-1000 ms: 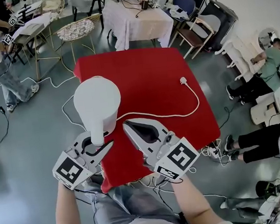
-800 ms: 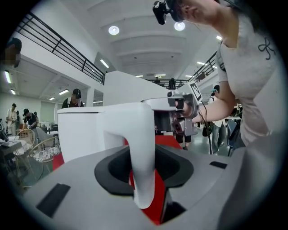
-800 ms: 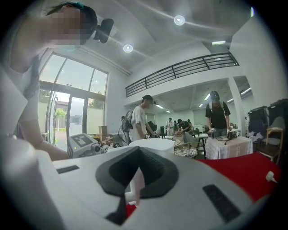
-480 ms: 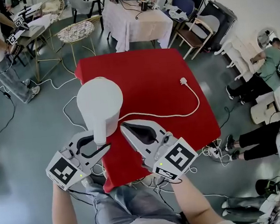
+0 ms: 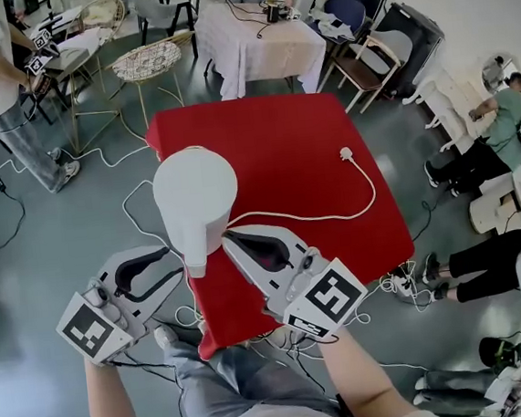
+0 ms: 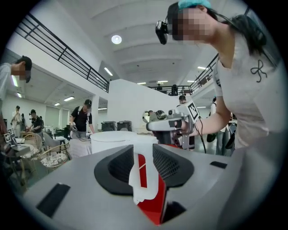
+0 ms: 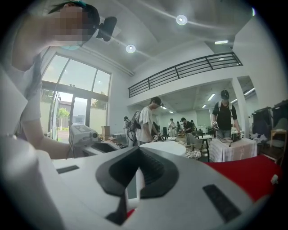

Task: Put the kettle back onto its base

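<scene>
kettle [image 5: 195, 195] sits lidded on red table [image 5: 282, 146]; i cannot see inside. left gripper [image 5: 176, 264] has just been opening, jaws wide, empty; right gripper [image 5: 228, 239] jaws together, empty. left gripper view alone shows handle [image 6: 143, 173] untouched.

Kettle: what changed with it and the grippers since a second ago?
The jaws of the left gripper have just been opening, letting go of the kettle handle, now free at their tips, and it pulled back toward the person. The kettle stayed on the red table; the right gripper kept still.
</scene>
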`<state>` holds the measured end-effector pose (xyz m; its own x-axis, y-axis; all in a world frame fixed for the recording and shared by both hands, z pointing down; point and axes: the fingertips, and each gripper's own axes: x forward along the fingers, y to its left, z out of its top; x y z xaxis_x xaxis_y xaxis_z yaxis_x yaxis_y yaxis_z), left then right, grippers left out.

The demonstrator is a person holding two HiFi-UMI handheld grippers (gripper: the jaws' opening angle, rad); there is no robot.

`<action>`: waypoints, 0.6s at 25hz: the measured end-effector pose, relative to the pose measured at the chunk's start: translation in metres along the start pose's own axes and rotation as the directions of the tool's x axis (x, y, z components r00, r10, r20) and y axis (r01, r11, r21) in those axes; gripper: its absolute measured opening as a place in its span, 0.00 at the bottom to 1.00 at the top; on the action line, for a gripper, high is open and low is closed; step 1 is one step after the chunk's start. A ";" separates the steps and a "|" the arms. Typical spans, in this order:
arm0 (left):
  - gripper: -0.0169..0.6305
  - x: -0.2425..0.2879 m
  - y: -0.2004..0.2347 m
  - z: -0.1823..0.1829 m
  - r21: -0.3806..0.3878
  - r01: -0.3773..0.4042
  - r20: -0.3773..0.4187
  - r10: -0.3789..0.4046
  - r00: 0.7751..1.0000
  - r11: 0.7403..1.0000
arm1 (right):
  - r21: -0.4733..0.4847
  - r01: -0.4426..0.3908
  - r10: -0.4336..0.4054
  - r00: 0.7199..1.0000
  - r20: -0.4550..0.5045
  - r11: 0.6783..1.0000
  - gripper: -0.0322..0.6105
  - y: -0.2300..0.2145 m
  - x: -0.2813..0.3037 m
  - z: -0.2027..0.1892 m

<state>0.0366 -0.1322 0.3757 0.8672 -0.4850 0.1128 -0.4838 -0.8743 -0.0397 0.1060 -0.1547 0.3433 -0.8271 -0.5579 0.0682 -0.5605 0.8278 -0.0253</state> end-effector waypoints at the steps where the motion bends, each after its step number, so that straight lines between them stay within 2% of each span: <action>1: 0.22 -0.005 0.002 0.005 0.007 -0.028 0.011 0.028 1.000 1.000 | -0.003 -0.007 0.007 1.000 0.003 1.000 0.06 0.003 0.001 0.001; 3: 0.10 -0.012 0.002 0.013 0.015 -0.078 0.019 0.078 0.997 0.997 | -0.004 -0.022 0.022 1.000 0.008 1.000 0.06 0.009 0.000 0.001; 5: 0.06 -0.016 -0.002 0.017 0.021 -0.108 0.018 0.108 0.994 0.994 | 0.004 -0.037 0.037 0.999 0.012 0.999 0.06 0.016 0.000 0.000; 11: 0.04 -0.022 -0.011 0.030 0.021 -0.114 -0.005 0.114 0.993 0.993 | 0.025 -0.069 0.068 0.997 0.042 0.997 0.06 0.040 0.007 0.012; 15: 0.04 -0.031 -0.012 0.038 0.030 -0.118 -0.012 0.119 0.993 0.993 | 0.020 -0.053 0.051 0.997 0.054 0.998 0.06 0.056 0.016 0.020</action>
<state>0.0198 -0.1069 0.3352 0.8021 -0.5850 0.1196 -0.5791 -0.8110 -0.0830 0.0609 -0.1182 0.3226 -0.8559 -0.5170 0.0126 -0.5170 0.8546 -0.0489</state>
